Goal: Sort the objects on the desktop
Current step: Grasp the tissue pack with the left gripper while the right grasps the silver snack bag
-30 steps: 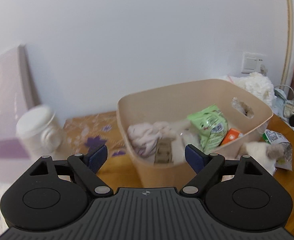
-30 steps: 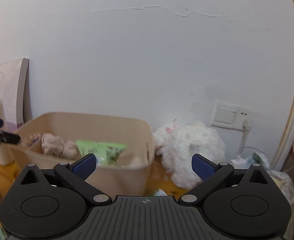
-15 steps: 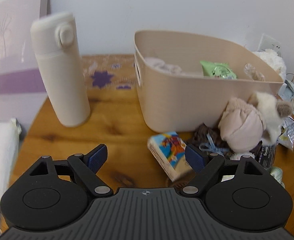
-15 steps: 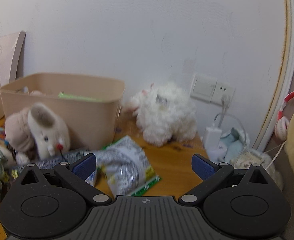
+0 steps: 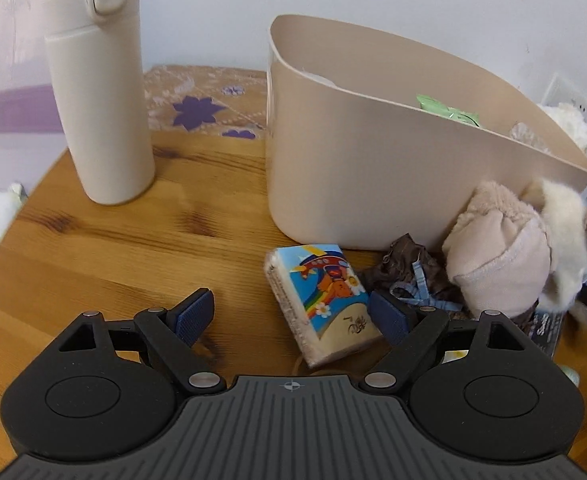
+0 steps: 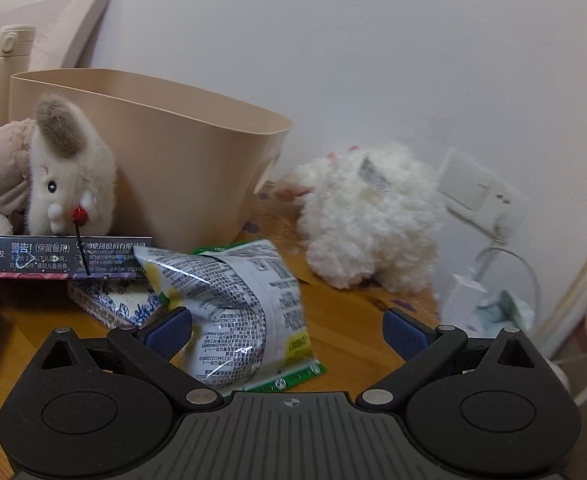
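Tissue pack: soft, flat, with a bright cartoon picture.
It lies low in the frame between the open left gripper pads; the right gripper is open over a shiny crinkly snack bag.

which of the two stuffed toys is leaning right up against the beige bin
The beige-and-cream plush with the grey ear rests against the bin; the fluffy white plush sits apart, beyond the bin's far end.

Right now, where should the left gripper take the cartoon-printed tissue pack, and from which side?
Probably across its two long edges, coming from above. The tissue pack lies flat on the table, printed face up, already between the open left gripper fingers. Its far end nears the bin; dark fabric crowds one side.
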Action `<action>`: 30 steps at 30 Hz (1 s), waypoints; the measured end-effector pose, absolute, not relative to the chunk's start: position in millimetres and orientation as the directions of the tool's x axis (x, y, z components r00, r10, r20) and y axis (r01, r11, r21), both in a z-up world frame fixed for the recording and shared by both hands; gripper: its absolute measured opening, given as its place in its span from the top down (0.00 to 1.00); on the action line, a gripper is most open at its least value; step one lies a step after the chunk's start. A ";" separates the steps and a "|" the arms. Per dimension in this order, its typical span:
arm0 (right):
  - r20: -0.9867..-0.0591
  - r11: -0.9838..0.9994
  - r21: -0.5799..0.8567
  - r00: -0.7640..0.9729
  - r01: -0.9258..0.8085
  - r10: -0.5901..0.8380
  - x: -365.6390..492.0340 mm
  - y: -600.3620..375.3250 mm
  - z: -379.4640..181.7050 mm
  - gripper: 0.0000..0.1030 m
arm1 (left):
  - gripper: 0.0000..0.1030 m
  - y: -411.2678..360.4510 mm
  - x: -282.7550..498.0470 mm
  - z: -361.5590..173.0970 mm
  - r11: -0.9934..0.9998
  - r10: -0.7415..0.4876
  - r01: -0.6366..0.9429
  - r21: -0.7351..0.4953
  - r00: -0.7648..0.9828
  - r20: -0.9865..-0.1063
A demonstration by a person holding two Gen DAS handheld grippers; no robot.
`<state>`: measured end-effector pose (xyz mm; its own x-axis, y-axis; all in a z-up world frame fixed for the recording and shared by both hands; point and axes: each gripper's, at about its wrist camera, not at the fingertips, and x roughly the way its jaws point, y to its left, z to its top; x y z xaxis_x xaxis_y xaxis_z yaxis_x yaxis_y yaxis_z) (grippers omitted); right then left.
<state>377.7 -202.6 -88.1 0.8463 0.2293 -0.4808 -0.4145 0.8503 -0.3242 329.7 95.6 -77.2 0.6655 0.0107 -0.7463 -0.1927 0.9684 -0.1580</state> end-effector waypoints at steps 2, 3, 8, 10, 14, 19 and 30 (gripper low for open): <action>-0.484 0.837 -0.319 0.836 -0.445 0.260 384.9 -202.1 -88.1 0.00 | 0.16 96.5 334.9 -81.2 0.963 -0.008 -0.198 -0.184 0.660 -0.751; -0.487 0.830 -0.312 0.828 -0.462 0.278 388.7 -201.6 -88.3 0.00 | 0.15 95.6 336.6 -81.8 0.963 0.000 -0.202 -0.181 0.666 -0.746; -0.508 0.804 -0.284 0.794 -0.522 0.335 401.7 -196.7 -93.6 0.00 | 0.15 85.6 343.2 -87.1 0.973 0.049 -0.198 -0.118 0.676 -0.735; -0.507 0.804 -0.272 0.788 -0.529 0.348 405.0 -195.0 -97.6 0.00 | 0.15 81.3 344.8 -88.9 0.976 0.070 -0.197 -0.088 0.675 -0.734; -0.541 0.809 -0.243 0.767 -0.535 0.345 415.0 -192.6 -101.0 0.00 | 0.15 74.6 345.7 -91.6 0.979 0.105 -0.201 -0.044 0.675 -0.730; -0.579 0.818 -0.190 0.734 -0.544 0.354 425.2 -194.2 -103.0 0.00 | 0.15 66.1 342.4 -96.5 0.978 0.148 -0.208 0.001 0.693 -0.706; -0.622 0.832 -0.006 0.653 -0.555 0.431 435.4 -210.7 -106.4 0.21 | 0.42 64.2 335.3 -94.0 0.980 0.147 -0.199 0.002 0.719 -0.680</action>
